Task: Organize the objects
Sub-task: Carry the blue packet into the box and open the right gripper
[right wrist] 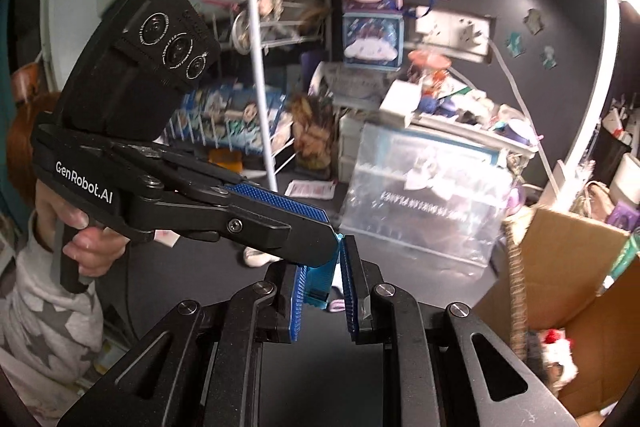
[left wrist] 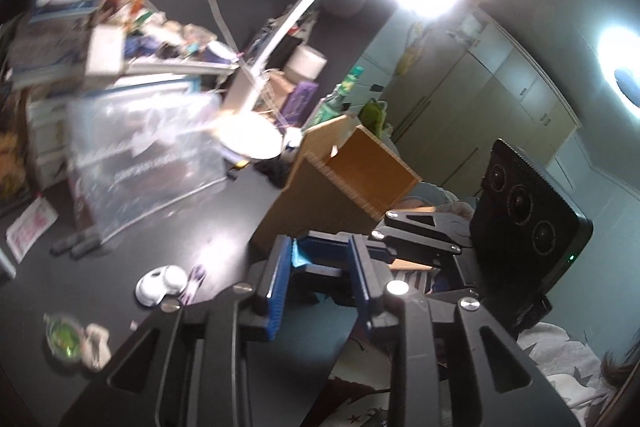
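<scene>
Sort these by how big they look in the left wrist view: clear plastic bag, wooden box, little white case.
1. Clear plastic bag
2. Wooden box, though nearness could change this
3. Little white case

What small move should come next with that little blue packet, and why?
Probably the right hand-held gripper lets go: both it and the left hand-held gripper pinch the same small blue packet, so one must release before it can be put away.
</scene>
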The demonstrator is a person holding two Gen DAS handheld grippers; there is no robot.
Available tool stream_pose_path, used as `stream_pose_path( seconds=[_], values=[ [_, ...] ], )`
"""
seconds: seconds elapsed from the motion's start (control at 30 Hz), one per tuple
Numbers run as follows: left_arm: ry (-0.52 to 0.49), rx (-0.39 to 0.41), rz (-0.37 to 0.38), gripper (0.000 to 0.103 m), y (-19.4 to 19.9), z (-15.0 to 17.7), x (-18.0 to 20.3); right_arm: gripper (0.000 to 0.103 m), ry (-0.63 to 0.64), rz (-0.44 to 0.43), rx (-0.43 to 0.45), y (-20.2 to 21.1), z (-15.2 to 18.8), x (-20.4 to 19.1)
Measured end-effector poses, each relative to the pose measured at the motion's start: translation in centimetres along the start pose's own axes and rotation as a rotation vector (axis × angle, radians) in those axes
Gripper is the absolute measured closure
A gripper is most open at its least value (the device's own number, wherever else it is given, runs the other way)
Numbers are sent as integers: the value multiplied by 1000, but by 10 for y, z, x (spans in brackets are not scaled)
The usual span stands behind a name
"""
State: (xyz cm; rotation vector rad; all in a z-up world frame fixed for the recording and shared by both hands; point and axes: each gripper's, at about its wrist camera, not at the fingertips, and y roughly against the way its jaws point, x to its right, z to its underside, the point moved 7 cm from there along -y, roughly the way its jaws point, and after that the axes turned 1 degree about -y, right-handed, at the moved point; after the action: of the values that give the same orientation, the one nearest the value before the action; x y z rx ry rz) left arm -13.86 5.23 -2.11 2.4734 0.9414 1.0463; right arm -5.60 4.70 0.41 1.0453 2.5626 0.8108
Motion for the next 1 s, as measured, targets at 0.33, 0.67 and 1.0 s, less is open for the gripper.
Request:
stream_pose_path(
  seconds=[0.33,0.67,1.0],
  values=[
    [-98,-39,27,78,-51,-46,51,91,-86,72,65,47,-12,60],
    [-124,-120,42,78,-120,-59,70,91,-165,155,45,71,14,128],
    [-130,-153,-63,47,-148,-62,64,65,-229,186,-54,61,42,164]
  ],
)
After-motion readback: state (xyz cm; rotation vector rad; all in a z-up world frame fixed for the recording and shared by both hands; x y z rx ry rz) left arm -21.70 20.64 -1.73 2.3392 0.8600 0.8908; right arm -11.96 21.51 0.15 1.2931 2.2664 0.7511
